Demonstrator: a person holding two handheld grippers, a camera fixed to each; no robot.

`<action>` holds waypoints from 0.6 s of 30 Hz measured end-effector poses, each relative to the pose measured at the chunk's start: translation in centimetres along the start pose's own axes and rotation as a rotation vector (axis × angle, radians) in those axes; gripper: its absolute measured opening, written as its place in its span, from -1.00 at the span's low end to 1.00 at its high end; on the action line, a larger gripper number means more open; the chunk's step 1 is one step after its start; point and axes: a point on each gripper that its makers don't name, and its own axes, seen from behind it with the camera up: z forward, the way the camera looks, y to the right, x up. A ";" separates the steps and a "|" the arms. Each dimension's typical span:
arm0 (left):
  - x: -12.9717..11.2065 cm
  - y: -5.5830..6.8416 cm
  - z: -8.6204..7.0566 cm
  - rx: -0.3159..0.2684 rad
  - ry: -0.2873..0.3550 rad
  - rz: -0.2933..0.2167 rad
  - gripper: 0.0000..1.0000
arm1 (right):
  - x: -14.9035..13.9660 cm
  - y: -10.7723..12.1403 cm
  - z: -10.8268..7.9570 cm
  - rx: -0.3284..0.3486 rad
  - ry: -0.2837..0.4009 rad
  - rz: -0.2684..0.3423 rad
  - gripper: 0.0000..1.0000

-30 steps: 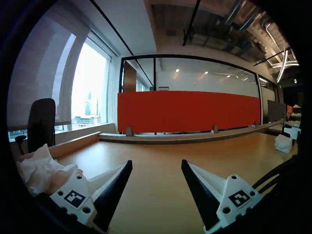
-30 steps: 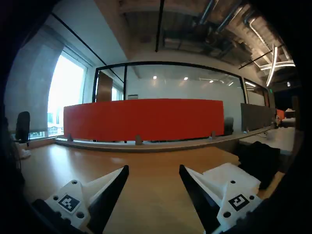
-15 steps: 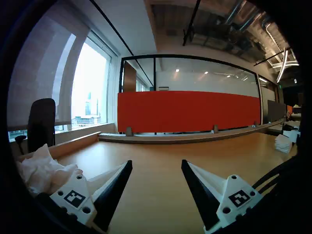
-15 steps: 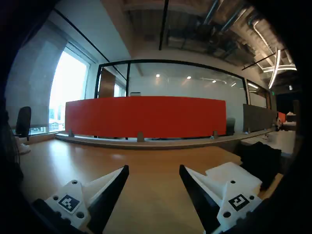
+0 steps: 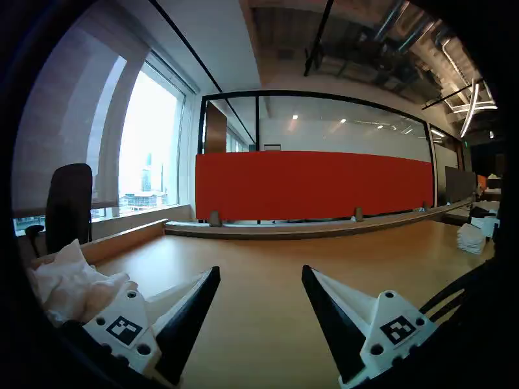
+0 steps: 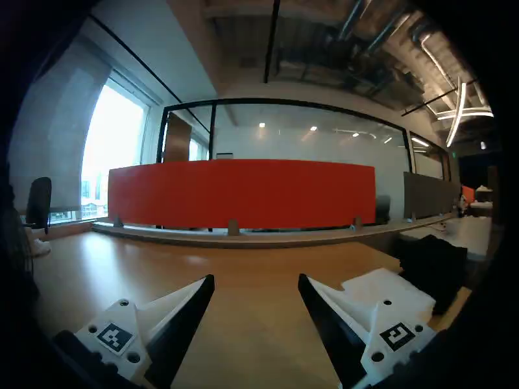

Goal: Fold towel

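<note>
Left gripper (image 5: 260, 268) and right gripper (image 6: 255, 277) stood empty, jaws apart; the crumpled towel (image 5: 68, 285) was best seized by one corner.

Red partition (image 5: 314, 185) behind wooden desk (image 5: 272, 253)

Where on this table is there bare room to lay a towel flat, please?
The wide stretch of table up to the red divider is free. Crowded: crumpled towels at the left edge, folded towel and black bundle at the right.
</note>
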 end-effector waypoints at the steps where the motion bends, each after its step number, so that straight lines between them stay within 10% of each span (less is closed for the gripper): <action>1: 0.0 0.0 0.0 0.000 0.000 0.000 0.87 | 0.0 0.0 0.0 0.000 0.000 0.000 1.00; 18: 0.0 0.0 0.0 0.000 0.000 0.000 0.87 | 0.0 0.0 0.1 0.001 -0.002 0.002 1.00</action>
